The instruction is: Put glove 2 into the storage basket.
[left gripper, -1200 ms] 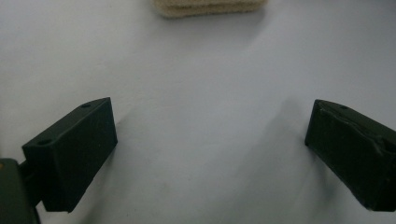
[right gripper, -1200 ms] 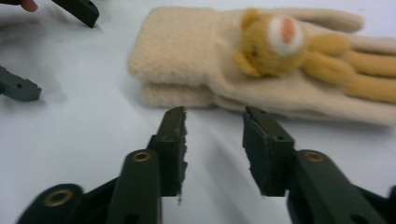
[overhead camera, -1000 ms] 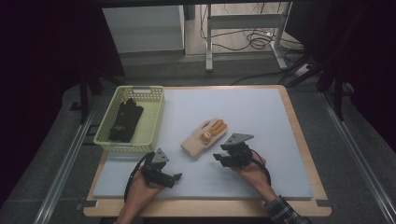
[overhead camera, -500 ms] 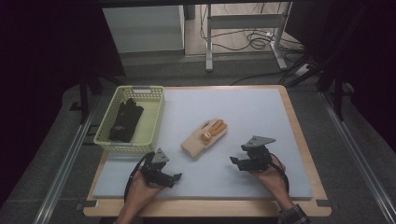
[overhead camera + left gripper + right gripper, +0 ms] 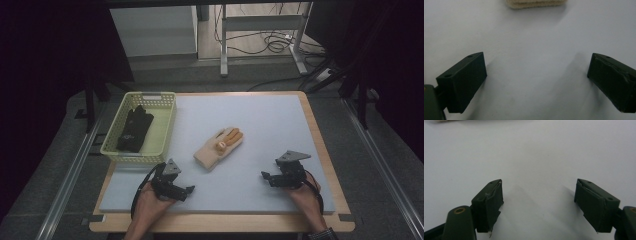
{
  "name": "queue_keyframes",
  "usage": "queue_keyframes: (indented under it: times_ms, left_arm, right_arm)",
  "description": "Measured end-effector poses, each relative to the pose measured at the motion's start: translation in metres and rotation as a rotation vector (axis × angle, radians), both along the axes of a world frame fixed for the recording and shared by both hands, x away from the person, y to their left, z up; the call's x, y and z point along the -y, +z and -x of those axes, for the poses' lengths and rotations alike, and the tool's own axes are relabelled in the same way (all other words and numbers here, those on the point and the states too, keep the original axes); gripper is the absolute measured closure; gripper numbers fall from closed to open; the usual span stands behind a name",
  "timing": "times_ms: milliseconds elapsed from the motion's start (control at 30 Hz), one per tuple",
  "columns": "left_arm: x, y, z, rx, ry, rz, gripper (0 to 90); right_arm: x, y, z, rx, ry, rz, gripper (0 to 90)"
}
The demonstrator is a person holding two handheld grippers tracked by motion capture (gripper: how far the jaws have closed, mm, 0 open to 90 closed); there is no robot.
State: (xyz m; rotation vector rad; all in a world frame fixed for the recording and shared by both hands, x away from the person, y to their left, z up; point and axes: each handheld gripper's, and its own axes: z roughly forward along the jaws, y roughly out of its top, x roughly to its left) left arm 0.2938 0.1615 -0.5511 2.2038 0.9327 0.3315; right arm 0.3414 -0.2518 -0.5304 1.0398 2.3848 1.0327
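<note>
A cream knitted glove with orange fingertips [image 5: 219, 147] lies flat in the middle of the pale blue mat [image 5: 260, 120]. Its cuff edge [image 5: 536, 3] shows at the top of the left gripper view. A black glove [image 5: 135, 128] lies inside the yellow-green basket [image 5: 165, 127] at the left. My left gripper [image 5: 189, 190] rests low over the mat's front left, open, with bare mat between its jaws [image 5: 536, 80]. My right gripper [image 5: 264, 177] sits at the front right, well clear of the cream glove. Its jaws have just been opening, and they stand wide with nothing between them [image 5: 539, 200].
The mat lies on a wooden table [image 5: 320, 135] with a narrow rim showing. Metal rails [image 5: 70, 170] run along both sides of the table. Beyond the far edge stand a white cabinet [image 5: 152, 30] and a metal frame with cables on the floor [image 5: 260, 42].
My right gripper has drawn back from the cream glove toward the front right of the mat. The glove stays where it lay. My left gripper has kept still.
</note>
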Motion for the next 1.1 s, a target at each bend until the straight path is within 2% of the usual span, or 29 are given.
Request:
queue_keyframes:
  times_ms: [167,533,667,867,1100]
  left_arm:
    - [0.000,0.000,0.000,0.000,0.000,0.001,2.5]
    - [0.002,0.004,-0.002,-0.023,0.024,-0.006,4.0]
    - [0.005,0.009,-0.009,-0.020,0.032,-0.002,3.4]
    - [0.012,0.016,-0.018,-0.036,0.028,0.012,1.7]
    - [0.030,0.028,-0.035,-0.059,0.003,0.018,0.0]
  right_arm:
    - [-0.002,-0.001,0.001,0.012,-0.004,0.035,18.5]
    - [-0.002,-0.002,0.002,0.014,-0.013,0.029,18.0]
    - [-0.002,-0.002,0.002,0.014,-0.013,0.029,18.0]
    - [-0.002,-0.002,0.002,0.014,-0.013,0.030,18.0]
    - [-0.002,-0.002,0.002,0.015,-0.013,0.030,18.0]
